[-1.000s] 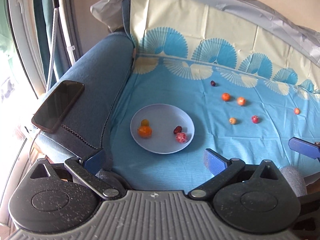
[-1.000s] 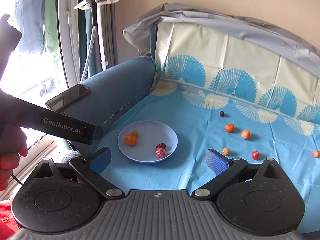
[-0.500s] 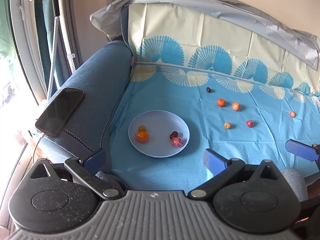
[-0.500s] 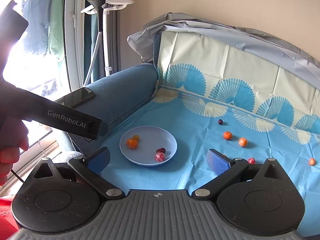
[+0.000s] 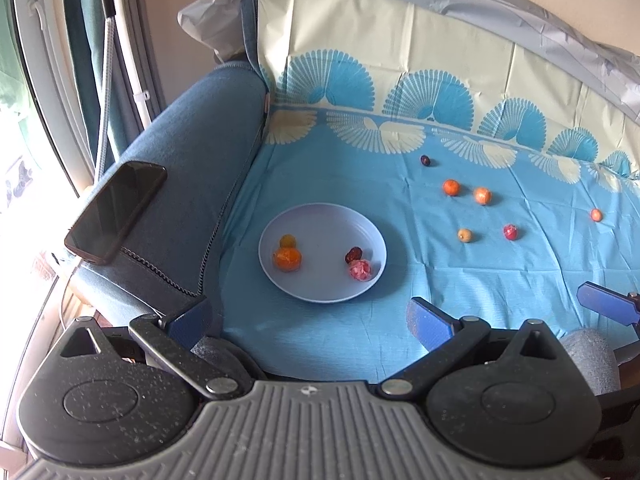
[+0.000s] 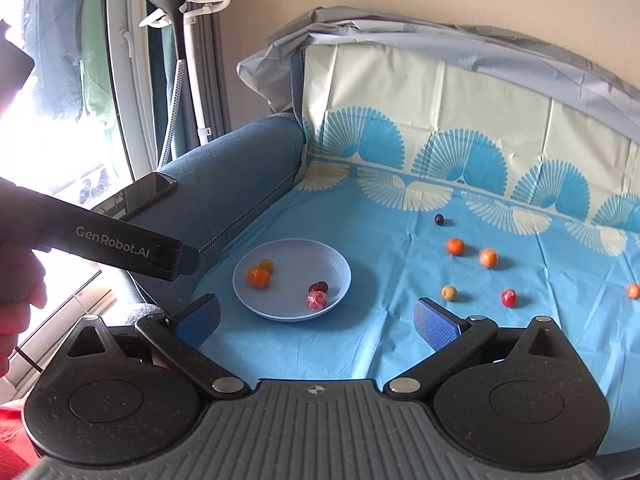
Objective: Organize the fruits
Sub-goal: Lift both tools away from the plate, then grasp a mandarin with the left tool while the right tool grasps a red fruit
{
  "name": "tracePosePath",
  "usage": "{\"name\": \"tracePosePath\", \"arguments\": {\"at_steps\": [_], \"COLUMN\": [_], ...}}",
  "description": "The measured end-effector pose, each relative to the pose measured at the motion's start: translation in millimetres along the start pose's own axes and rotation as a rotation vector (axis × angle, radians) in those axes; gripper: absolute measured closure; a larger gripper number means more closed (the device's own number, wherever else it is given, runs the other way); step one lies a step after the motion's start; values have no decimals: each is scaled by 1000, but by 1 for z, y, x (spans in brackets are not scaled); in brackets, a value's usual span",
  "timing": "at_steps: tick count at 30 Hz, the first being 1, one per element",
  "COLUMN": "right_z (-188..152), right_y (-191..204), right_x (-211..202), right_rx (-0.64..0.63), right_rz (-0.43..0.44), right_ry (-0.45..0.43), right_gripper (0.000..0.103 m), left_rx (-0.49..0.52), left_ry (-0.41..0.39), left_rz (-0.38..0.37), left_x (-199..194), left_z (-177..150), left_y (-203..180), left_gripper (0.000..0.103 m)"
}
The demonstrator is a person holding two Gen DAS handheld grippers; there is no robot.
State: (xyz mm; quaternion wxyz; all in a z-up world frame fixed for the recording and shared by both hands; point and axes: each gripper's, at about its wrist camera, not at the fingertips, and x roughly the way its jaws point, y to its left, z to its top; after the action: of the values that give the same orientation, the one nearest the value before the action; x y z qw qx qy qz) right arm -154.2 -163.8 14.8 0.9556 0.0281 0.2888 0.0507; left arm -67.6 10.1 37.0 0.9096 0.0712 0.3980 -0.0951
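A pale blue plate (image 5: 320, 292) (image 6: 340, 264) lies on the blue cloth and holds several small fruits, among them an orange one (image 5: 287, 260) and a pink one (image 5: 360, 270). Several loose fruits lie to its right: a dark one (image 5: 425, 160), two orange ones (image 5: 451, 187) (image 5: 482, 195), a yellow one (image 5: 464, 235), a red one (image 5: 511, 232) and a far orange one (image 5: 596, 214). My left gripper (image 5: 310, 318) is open and empty, held back in front of the plate. My right gripper (image 6: 318, 320) is open and empty, also short of the plate.
A black phone (image 5: 116, 210) lies on the blue sofa armrest (image 5: 192, 152) left of the plate. The cloth (image 5: 480, 280) runs up the sofa back. The left gripper's handle (image 6: 120, 240) crosses the left of the right wrist view. A window and a garment steamer stand (image 6: 180, 40) are at left.
Both grippers have drawn back and risen a little, so the plate and fruits look smaller and farther. Both stay open. No fruit has moved.
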Motion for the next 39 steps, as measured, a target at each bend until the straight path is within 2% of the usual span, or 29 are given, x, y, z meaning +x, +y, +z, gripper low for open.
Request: {"name": "tracePosePath", "arguments": {"at_steps": [13, 18, 22, 31, 36, 39], "right_z": [-5, -8, -9, -18, -31, -38], "right_y": [-35, -57, -83, -180, -236, -264], "right_x": [32, 48, 65, 136, 194, 231], "right_rx": [122, 164, 192, 282, 304, 283], "right_rz": [-50, -97, -166, -403, -488, -528], "right_ry": [72, 95, 97, 89, 61, 75], "right_gripper": [1, 1, 1, 1, 1, 1], "left_rx": [12, 47, 82, 230, 366, 473], "left_ry": [55, 74, 91, 37, -47, -41], "left_rz": [-1, -9, -33, -149, -218, -272], "left_x": [41, 64, 90, 168, 239, 296], "left_z": [25, 39, 58, 124, 153, 163], "left_y": [-15, -32, -52, -133, -196, -239], "left_gripper": [0, 0, 0, 0, 0, 0]}}
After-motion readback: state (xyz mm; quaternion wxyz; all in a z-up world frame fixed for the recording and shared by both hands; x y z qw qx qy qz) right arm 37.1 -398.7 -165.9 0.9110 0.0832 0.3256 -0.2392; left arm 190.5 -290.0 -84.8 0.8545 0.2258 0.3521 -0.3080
